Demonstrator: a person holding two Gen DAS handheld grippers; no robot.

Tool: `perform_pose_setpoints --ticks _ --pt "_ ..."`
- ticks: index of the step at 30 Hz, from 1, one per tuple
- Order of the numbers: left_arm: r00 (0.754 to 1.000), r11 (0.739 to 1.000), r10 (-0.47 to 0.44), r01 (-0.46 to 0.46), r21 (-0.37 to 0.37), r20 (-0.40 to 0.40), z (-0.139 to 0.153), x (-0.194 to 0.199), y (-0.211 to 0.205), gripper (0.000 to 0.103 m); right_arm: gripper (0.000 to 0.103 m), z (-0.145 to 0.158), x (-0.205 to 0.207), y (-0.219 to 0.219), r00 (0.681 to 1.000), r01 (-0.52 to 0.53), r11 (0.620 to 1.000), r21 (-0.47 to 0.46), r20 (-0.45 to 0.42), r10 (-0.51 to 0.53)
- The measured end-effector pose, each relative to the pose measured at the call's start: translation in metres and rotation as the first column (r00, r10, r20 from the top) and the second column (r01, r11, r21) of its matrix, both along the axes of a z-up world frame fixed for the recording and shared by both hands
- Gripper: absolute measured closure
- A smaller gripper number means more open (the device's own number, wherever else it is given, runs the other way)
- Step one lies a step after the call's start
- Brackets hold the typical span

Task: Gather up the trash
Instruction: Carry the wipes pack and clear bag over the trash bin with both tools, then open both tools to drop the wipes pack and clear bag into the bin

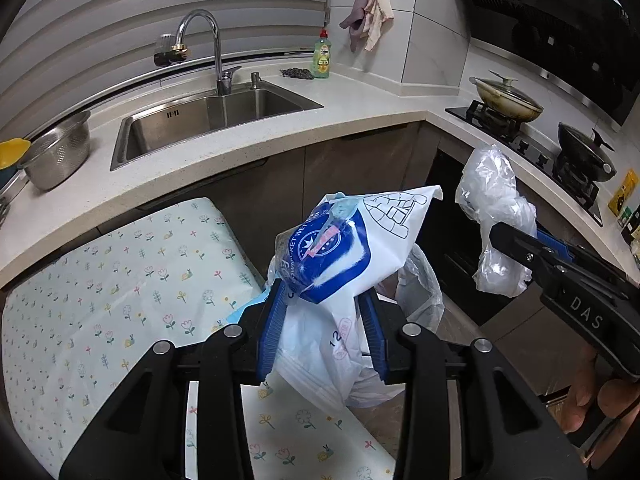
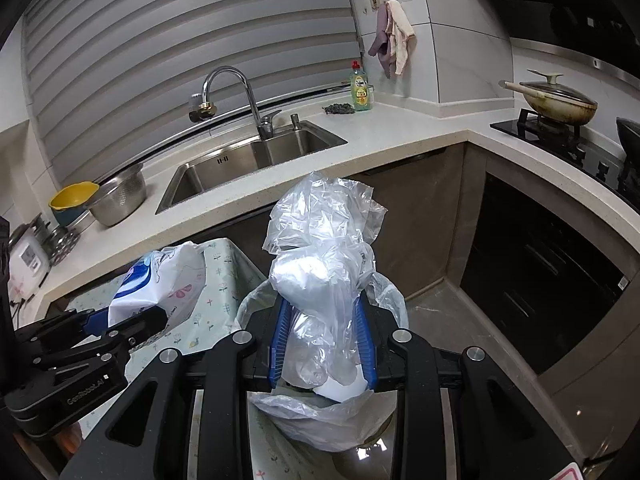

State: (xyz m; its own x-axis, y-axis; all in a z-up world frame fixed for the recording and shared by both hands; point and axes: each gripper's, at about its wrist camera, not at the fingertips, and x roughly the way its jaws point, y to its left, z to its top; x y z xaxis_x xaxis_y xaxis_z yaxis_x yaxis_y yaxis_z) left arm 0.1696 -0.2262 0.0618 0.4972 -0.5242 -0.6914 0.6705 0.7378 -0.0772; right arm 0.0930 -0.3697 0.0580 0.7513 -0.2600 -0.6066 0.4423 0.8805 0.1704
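My left gripper (image 1: 322, 328) is shut on a blue and white wet-wipes packet (image 1: 340, 256), held up over the edge of the floral-cloth table (image 1: 120, 280). The packet also shows at left in the right wrist view (image 2: 160, 284). My right gripper (image 2: 324, 340) is shut on a crumpled clear plastic bag (image 2: 320, 256), which also shows at right in the left wrist view (image 1: 496, 216). Below both grippers stands a bin lined with a clear bag (image 2: 320, 424); its liner also shows behind the packet (image 1: 420, 292).
A white counter (image 1: 340, 120) curves around with a steel sink (image 1: 208, 120), a tap (image 1: 212, 44), a steel colander (image 1: 60, 152) and a dish-soap bottle (image 1: 322, 56). A stove with two pans (image 1: 508, 96) is at right. Dark cabinets (image 2: 540, 280) line the floor.
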Motion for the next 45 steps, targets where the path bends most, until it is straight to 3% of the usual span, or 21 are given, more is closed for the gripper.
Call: perform_pose_setpoints --ticks 13,25,28,35,45 --pt "0.999 0.999 -0.014 0.016 0.036 -0.045 -0.027 0.011 -0.043 0.066 0.073 -0.034 0.013 -0.023 0.999 0.0 0.999 0.037 -0.045 0.002" --pt "0.997 0.997 -0.006 0.011 0.072 -0.08 -0.06 0.031 -0.057 0.066 0.069 -0.067 0.04 -0.029 0.996 -0.025 0.997 0.067 -0.078 0.031" --pt "0.997 0.997 0.015 -0.008 0.079 -0.079 -0.064 0.035 -0.057 0.051 0.057 -0.068 0.046 -0.027 0.997 -0.021 0.999 0.045 -0.079 0.024" --pt "0.996 0.997 0.041 -0.036 0.062 -0.077 -0.065 0.044 -0.051 0.034 0.045 -0.067 0.043 -0.036 0.999 0.009 0.998 0.058 -0.053 -0.006" --pt "0.997 0.998 0.05 -0.047 0.052 -0.058 -0.054 0.037 -0.044 0.031 0.042 -0.056 0.035 -0.032 0.999 0.009 0.999 0.04 -0.046 -0.007"
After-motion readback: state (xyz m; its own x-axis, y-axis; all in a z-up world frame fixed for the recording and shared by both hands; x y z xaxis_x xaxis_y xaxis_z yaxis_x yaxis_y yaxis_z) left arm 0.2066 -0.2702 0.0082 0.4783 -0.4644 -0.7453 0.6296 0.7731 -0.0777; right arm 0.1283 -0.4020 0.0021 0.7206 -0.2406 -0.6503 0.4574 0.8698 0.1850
